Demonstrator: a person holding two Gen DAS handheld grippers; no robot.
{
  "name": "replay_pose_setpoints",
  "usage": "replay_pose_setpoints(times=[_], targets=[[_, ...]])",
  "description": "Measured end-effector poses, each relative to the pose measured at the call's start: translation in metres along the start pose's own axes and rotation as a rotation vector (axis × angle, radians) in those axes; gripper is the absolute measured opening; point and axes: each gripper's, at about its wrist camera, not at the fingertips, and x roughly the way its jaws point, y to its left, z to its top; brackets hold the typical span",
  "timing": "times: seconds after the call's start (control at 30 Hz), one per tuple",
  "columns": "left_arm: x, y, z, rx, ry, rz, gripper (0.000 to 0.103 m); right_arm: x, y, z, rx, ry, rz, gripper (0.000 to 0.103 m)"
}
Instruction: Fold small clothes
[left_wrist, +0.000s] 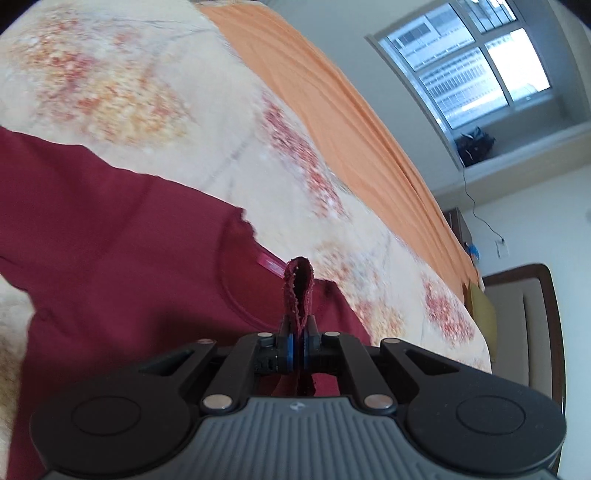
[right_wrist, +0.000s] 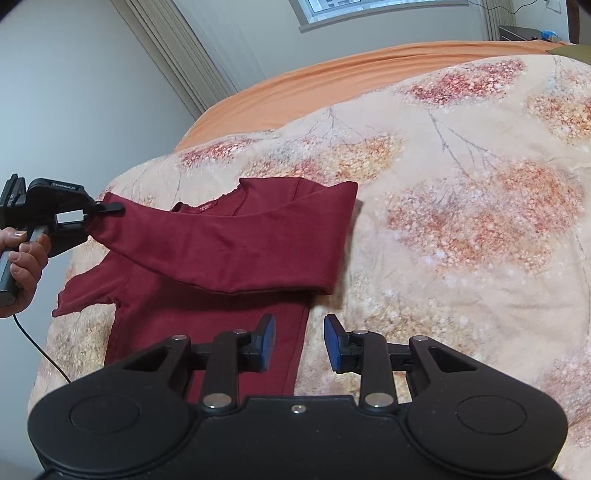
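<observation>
Right wrist view: the dark red knit long-sleeved shirt (right_wrist: 207, 295) lies on the floral beige quilt (right_wrist: 461, 206) of the bed, left of centre in the frame, one sleeve drawn across the chest.
Long axis: body runs from the collar at mid-frame down towards the lower edge; the folded sleeve crosses it left to right.
Key relation: the shirt's side edge lies just between and left of the right gripper (right_wrist: 299, 343), so this is the nearer tool for the body fold, I judge.
Right fingers: spread wide, holding nothing, above the hem side.
Left wrist view: the left gripper (left_wrist: 297, 332) is pinched tight on a fold of the shirt's cuff.
Left gripper's place: far left of the right view, sleeve end lifted off the quilt.
</observation>
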Motion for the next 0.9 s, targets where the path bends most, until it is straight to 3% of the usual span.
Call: replay_pose_setpoints(times=[0.17, 0.3, 0.57, 0.63, 0.7, 0.8, 0.9], targets=[[-0.012, 0.048, 0.014, -0.074, -0.053, 0.04, 0.004, 0.011, 0.006, 0.0, 0.022, 0.021, 0.0, 0.033], [-0.01, 0.079, 0.02, -0.079, -0.049, 0.121, 0.004, 0.019, 0.01, 0.0, 0.021, 0.037, -0.004, 0.034], [0.024, 0.099, 0.011, 0.069, 0.034, 0.329, 0.005, 0.037, 0.015, 0.006, 0.033, 0.048, 0.01, 0.034], [0.027, 0.099, 0.009, 0.096, 0.036, 0.366, 0.012, 0.045, 0.012, 0.013, 0.046, 0.04, 0.026, 0.035], [0.027, 0.1, 0.01, 0.113, 0.039, 0.376, 0.032, 0.056, 0.005, 0.024, 0.068, 0.025, 0.058, 0.037], [0.019, 0.099, 0.016, 0.13, 0.013, 0.379, 0.044, 0.078, -0.011, 0.049, 0.118, -0.009, 0.104, 0.037], [0.002, 0.099, 0.02, 0.113, -0.021, 0.366, 0.048, 0.106, -0.031, 0.08, 0.144, -0.031, 0.119, 0.038]])
